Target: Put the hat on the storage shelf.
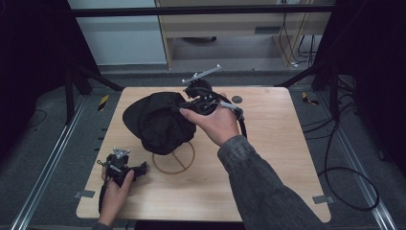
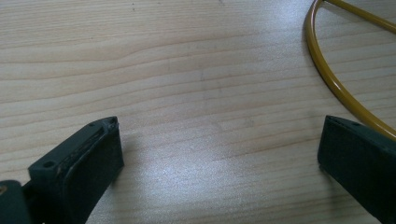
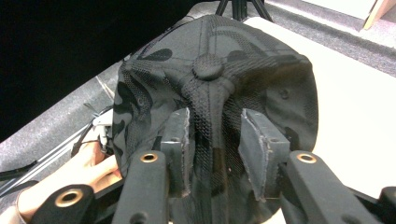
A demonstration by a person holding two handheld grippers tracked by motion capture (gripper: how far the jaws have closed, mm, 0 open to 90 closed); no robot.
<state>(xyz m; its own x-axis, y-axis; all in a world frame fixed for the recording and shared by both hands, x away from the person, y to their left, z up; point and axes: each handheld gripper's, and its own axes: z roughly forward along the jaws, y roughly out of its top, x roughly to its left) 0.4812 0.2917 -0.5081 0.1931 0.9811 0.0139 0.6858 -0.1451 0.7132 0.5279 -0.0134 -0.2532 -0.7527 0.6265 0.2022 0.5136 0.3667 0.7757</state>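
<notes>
A black camouflage cap (image 1: pixel 158 122) sits on a yellow wire ring stand (image 1: pixel 174 163) near the middle of the wooden table (image 1: pixel 273 143). My right gripper (image 1: pixel 187 103) reaches the cap's right side from the person's hand. In the right gripper view its jaws (image 3: pixel 215 126) stand a little apart, with a fold of the cap's crown (image 3: pixel 210 70) between them; the pads do not seem to press on it. My left gripper (image 1: pixel 141 168) rests low at the table's front left, open wide with bare wood between its jaws (image 2: pixel 219 140). The yellow ring (image 2: pixel 327 74) curves just past its right jaw.
A small dark disc (image 1: pixel 236 99) lies at the table's far edge, right of the right gripper. Black frame legs stand beyond both far corners. Cables (image 1: pixel 344 182) loop on the floor to the right. Bare wood stretches across the right half.
</notes>
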